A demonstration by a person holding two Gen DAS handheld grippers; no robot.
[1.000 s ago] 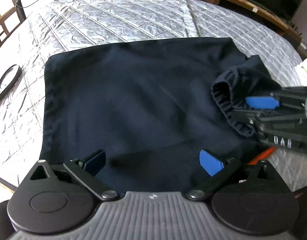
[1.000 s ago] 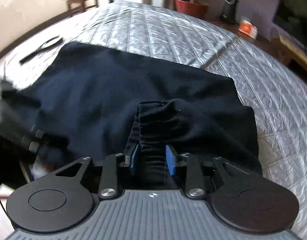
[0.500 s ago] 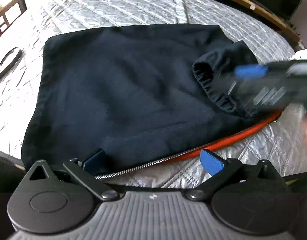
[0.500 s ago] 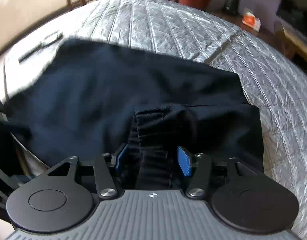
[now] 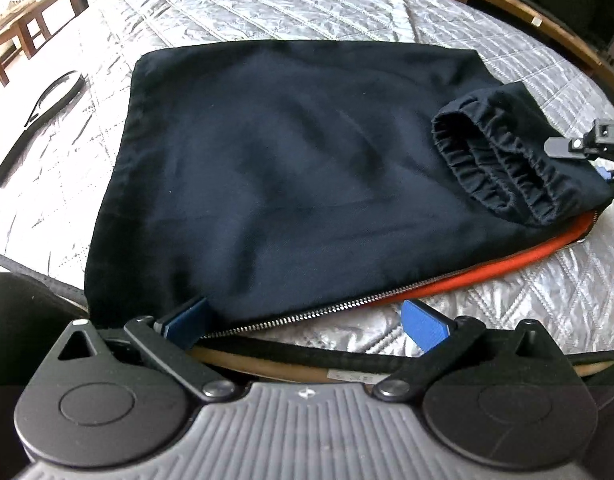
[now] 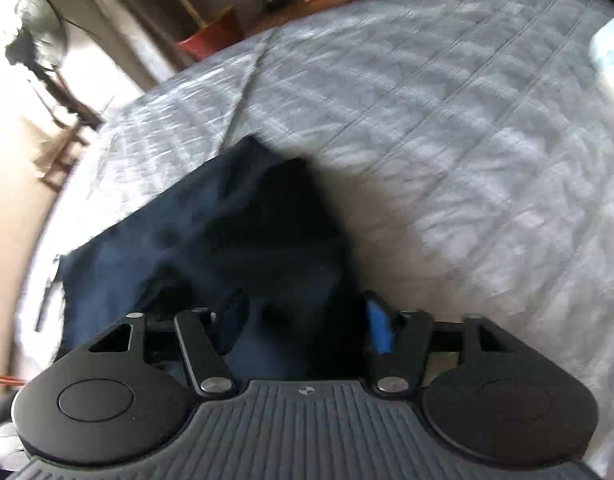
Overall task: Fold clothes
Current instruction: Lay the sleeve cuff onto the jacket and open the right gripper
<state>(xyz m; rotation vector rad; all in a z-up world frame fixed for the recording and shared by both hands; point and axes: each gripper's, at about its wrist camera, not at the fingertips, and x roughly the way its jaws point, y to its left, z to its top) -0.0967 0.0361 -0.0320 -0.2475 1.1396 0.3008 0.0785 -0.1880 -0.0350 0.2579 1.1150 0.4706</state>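
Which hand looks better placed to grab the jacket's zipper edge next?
Probably the left: the left gripper hangs open right over the zipper, one finger at the jacket. The right gripper is by the cuff.

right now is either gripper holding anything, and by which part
Nothing is gripped. The left gripper stands open at the jacket's zipper edge; the right gripper is open, its pads clear of the cuff.
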